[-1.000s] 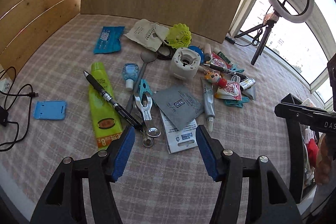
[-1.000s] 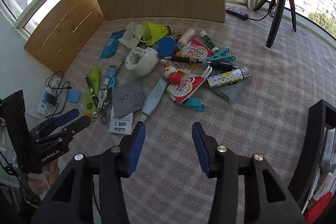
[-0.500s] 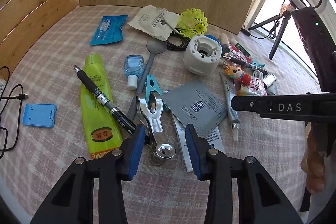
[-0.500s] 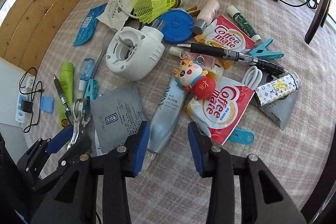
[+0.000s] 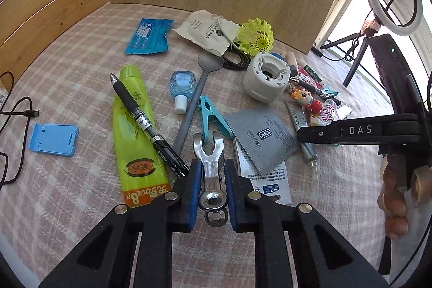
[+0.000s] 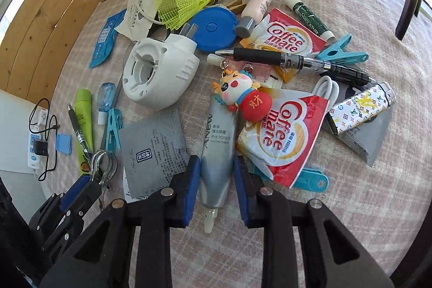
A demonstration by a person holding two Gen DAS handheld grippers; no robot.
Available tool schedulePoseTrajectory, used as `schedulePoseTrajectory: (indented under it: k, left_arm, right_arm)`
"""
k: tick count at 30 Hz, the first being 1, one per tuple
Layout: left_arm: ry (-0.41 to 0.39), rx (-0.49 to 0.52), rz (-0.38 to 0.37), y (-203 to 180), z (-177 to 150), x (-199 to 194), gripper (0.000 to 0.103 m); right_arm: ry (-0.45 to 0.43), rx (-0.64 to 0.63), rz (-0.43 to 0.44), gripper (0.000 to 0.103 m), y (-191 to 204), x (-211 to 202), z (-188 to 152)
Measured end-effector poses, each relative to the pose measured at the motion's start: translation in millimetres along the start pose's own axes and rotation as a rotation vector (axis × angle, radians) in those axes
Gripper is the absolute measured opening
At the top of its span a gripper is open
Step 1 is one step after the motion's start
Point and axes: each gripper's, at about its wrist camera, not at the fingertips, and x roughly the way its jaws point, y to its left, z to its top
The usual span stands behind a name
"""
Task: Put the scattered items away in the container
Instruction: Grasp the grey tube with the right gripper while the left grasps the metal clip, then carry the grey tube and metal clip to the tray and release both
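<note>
Left wrist: left tool (image 5: 212, 189) has just closed on the steel clip (image 5: 210, 169); right tool (image 6: 216, 186) closing around the silver tube (image 6: 218, 153), which may squirt.

Both jaws have closed in around metal clip (image 5: 210, 166) and silver tube (image 6: 217, 153).

Two red-and-white sachets (image 6: 280, 134) read "Coffee mate", the lower one also "Nestlé" along its edge, and the silver tube (image 6: 217, 153) beside them carries "ANEW" and "EYE FORCE" with Chinese characters that are hard to make out. The dark green stick (image 6: 307, 15) is lettered "MENTHOLATUM", the white lighter (image 6: 361, 107) is covered in coloured "LV" monograms, and the red ball of the keychain doll (image 6: 255, 103) bears two yellow Chinese characters. In the left wrist view "DAS" stands in pale capitals on the black arm of the right gripper (image 5: 360, 130), the black pen (image 5: 145, 123) shows "deli" near its end, and the yellow-green tube (image 5: 137, 136) ends in an orange band with a large "8" among Chinese characters.
</note>
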Motion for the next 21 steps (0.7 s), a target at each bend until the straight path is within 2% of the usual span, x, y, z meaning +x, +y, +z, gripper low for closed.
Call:
schedulePoseTrajectory:
  k: [9,11,12,13,18,21]
  left_arm:
    - [0.007,-0.012,-0.037,-2.1,-10.2,-2.5,0.016]
    - [-0.004,-0.022,-0.045,-1.0,-12.4,-8.4,0.016]
    - [-0.009,-0.023,-0.049,-0.5,-13.3,-12.4,0.016]
    - [-0.013,-0.025,-0.052,0.0,-13.8,-16.3,0.016]
    - [-0.022,0.012,-0.033,-3.9,-16.5,-25.4,0.016]
    - [-0.015,0.005,-0.047,-3.8,-19.6,-26.8,0.016]
  right_arm:
    - [0.003,-0.160,-0.108,0.023,19.7,2.1,-11.8]
    - [0.009,-0.161,-0.080,0.020,15.9,-2.3,-19.6]
    - [0.002,-0.158,-0.057,0.011,14.7,-6.7,-23.8]
    - [0.000,-0.156,-0.040,0.009,13.2,-11.4,-28.4]
    - [0.017,-0.156,-0.015,0.009,4.8,-16.4,-49.0]
    - [0.019,-0.124,0.006,0.008,-5.7,-19.3,-59.2]
